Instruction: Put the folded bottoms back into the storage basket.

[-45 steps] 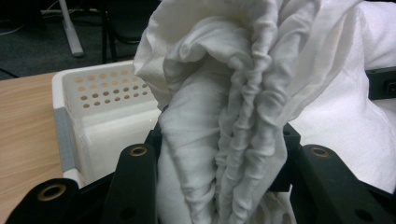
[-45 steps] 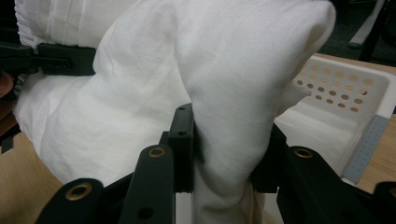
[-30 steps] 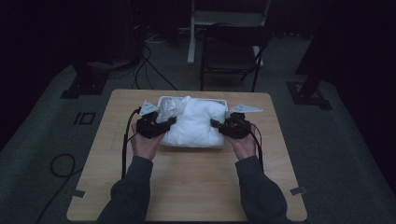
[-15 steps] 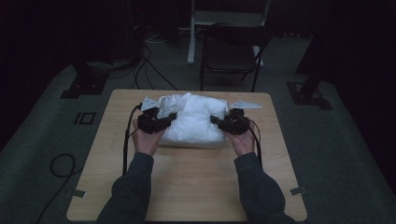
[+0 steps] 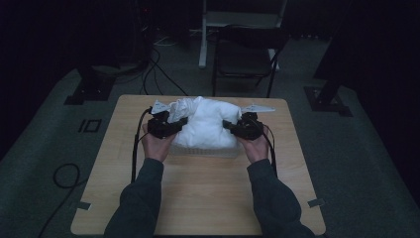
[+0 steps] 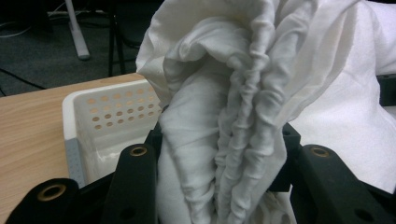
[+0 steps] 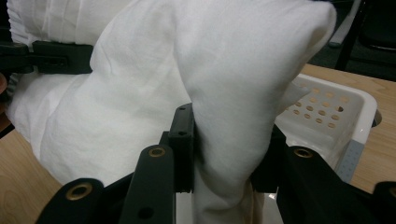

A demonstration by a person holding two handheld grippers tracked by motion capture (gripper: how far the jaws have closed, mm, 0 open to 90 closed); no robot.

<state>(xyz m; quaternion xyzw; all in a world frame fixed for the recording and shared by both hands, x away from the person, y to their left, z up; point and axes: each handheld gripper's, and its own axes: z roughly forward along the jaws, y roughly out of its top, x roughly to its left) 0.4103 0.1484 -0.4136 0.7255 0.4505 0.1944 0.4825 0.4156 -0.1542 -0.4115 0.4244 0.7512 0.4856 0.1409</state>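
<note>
1. Mostly hidden under the crumpled white cloth, a perforated white plastic basket sits on the wooden table.
2. Left gripper pinches gathered, pleated folds.
3. Right gripper clamps a smooth fold.

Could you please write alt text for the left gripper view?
A bunched fold of white cloth is clamped between the left gripper's two black jaws. Behind it, a white perforated basket sits on a wooden table.
</note>
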